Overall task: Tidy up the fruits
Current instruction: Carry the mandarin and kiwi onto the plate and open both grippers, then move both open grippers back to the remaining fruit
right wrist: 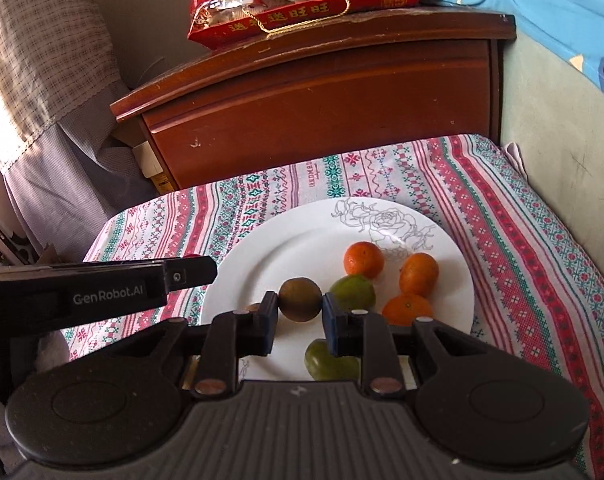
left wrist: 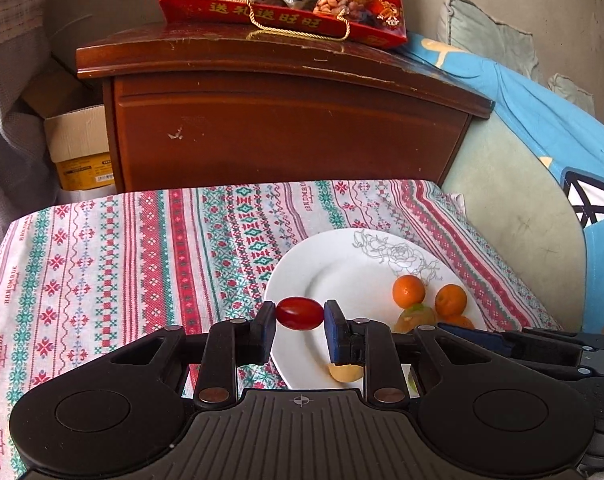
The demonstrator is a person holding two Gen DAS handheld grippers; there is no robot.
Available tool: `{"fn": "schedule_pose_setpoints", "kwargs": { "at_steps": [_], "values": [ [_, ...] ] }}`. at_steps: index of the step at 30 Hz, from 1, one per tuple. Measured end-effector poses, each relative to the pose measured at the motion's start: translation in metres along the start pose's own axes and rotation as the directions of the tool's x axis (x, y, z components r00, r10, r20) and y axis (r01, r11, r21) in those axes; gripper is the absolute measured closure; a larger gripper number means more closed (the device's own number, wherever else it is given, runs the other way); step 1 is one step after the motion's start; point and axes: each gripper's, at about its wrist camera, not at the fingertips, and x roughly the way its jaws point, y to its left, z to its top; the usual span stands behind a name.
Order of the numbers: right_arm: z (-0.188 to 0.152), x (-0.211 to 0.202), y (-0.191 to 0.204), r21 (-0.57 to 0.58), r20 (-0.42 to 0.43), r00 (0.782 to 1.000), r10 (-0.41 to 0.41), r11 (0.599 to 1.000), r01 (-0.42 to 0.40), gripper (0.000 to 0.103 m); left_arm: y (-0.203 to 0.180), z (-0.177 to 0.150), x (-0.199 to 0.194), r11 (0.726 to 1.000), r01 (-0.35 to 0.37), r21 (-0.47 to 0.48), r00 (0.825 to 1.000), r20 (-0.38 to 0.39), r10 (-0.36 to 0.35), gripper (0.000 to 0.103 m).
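Red grape tomato (left wrist: pixel 299 313) is clamped in the left gripper (left wrist: pixel 299 316) and a brown fruit (right wrist: pixel 299 299) in the right gripper (right wrist: pixel 299 304), both above the white plate (right wrist: pixel 285 240), probably to join the oranges (right wrist: pixel 363 259) there.

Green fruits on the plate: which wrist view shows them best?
The right wrist view: two green fruits lie clear on the white plate, one partly behind the right gripper. The left wrist view shows only one greenish fruit, mostly hidden.
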Motion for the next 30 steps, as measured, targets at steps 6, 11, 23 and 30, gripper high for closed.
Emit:
{"fn": "schedule_pose_setpoints", "kwargs": {
  "at_steps": [6, 11, 23, 30],
  "values": [
    [0.002, 0.003, -0.005, 0.044, -0.007, 1.000, -0.003, 0.999, 0.003, 0.076, -0.004, 0.001, 0.012, 1.000, -0.007, 0.011, 1.000, -0.021, 0.007, 0.077],
    [0.009, -0.006, -0.003, 0.040, 0.025, 1.000, 0.003, 0.999, -0.004, 0.075, -0.005, 0.009, 0.003, 1.000, -0.003, -0.001, 1.000, -0.006, 0.003, 0.066],
    [0.004, -0.028, 0.007, 0.042, 0.058, 0.998, 0.035, 0.998, -0.037, 0.067, 0.015, 0.015, -0.047, 0.995, -0.083, -0.057, 0.996, 0.030, 0.085, 0.054],
    [-0.014, -0.032, 0.024, 0.029, 0.036, 0.996, 0.087, 0.996, -0.088, 0.067, 0.029, 0.001, -0.072, 0.987, -0.128, -0.098, 0.991, 0.013, 0.130, 0.054]
  ]
}}
